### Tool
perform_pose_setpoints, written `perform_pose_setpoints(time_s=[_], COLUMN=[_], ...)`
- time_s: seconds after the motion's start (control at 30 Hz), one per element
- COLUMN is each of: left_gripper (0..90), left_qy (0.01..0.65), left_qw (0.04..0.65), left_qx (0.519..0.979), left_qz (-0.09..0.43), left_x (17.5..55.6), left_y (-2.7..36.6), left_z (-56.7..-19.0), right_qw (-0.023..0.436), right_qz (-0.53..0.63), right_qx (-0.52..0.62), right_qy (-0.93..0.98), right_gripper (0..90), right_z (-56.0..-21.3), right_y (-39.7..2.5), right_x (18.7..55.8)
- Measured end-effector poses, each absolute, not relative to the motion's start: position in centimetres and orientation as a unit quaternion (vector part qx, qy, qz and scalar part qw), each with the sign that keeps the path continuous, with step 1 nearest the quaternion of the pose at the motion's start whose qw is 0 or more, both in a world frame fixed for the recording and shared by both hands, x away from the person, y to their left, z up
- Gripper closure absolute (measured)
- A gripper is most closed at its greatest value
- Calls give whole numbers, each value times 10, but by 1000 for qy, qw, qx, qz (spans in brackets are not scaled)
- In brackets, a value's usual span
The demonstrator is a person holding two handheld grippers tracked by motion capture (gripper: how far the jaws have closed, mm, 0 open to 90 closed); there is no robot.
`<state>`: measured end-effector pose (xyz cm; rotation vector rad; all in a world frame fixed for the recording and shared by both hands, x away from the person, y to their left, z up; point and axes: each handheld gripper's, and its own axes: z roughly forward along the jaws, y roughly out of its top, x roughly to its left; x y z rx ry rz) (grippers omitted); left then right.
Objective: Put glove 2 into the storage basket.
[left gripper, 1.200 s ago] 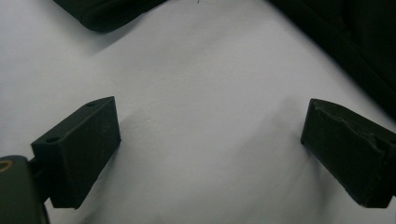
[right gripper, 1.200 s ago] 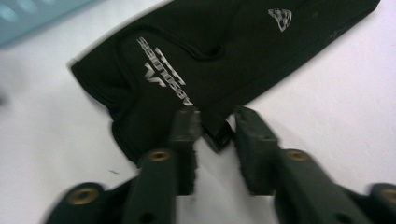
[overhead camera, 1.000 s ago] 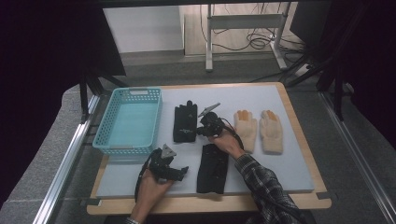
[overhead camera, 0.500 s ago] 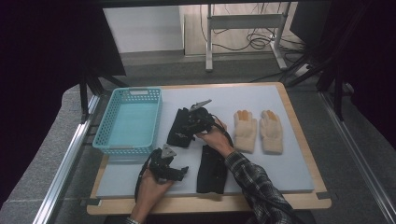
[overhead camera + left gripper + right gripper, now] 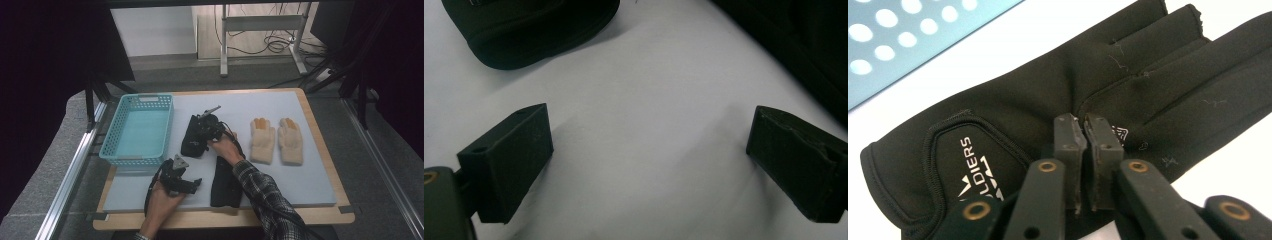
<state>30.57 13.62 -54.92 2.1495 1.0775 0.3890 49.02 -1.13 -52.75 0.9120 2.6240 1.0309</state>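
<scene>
- Jaws of the right gripper (image 5: 1083, 125) are pressing together on the palm fabric of a black glove (image 5: 1048, 115), pinching a small fold by the printed logo patch.
- That black glove (image 5: 194, 136) is lying on the counter (image 5: 310, 185) near its centre, just beside the teal basket (image 5: 139, 129) at its 9 o'clock.
- A second black glove (image 5: 223, 181) is lying toward 6 o'clock, near the counter's front edge.
- The left gripper (image 5: 196, 183) is resting low at about 7 o'clock, its jaws spreading wide over bare white surface (image 5: 649, 135).
- Two cream gloves (image 5: 276, 140) are lying side by side at 3 o'clock, well apart from both grippers.
</scene>
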Motion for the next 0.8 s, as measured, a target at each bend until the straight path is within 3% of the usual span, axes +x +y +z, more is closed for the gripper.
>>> perform_pose_setpoints(time_s=[0.27, 0.8], left_gripper=[49, 49], left_qy=[415, 415], left_qw=[346, 346], left_qx=[828, 828], left_qz=[150, 150], left_x=[306, 306], left_y=[136, 137], left_z=[-549, -549], right_qw=[92, 106], right_qz=[356, 398], right_qx=[310, 282], right_qy=[877, 867], right_gripper=[871, 870], right_z=[-517, -453], right_y=[-17, -64], right_x=[487, 450])
